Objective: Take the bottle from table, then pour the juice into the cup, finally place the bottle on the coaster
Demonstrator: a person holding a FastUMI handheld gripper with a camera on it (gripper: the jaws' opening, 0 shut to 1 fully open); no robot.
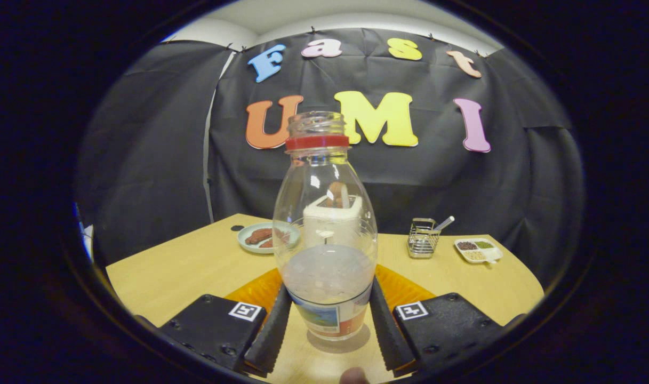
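Upright on the wooden table (185,266), the clear plastic bottle (325,229) with a red neck ring stands between the ribbed fingers of the gripper (328,328), both pressing its labelled base. Behind the bottle lie an orange ridged coaster (404,288), a round plate (249,240) and a wire basket (423,240).

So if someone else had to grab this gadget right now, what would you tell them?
Gripper: its two fingers press on either side of the clear plastic bottle with the red neck ring, low on its body.
Bottle: upright, uncapped, pale liquid in its lower part; its base looks to be on or just above the wooden table.
Orange coaster: just beyond the bottle.
Done: bottle gripped.
Left: find the cup, pour, then set the bottle on the coaster.
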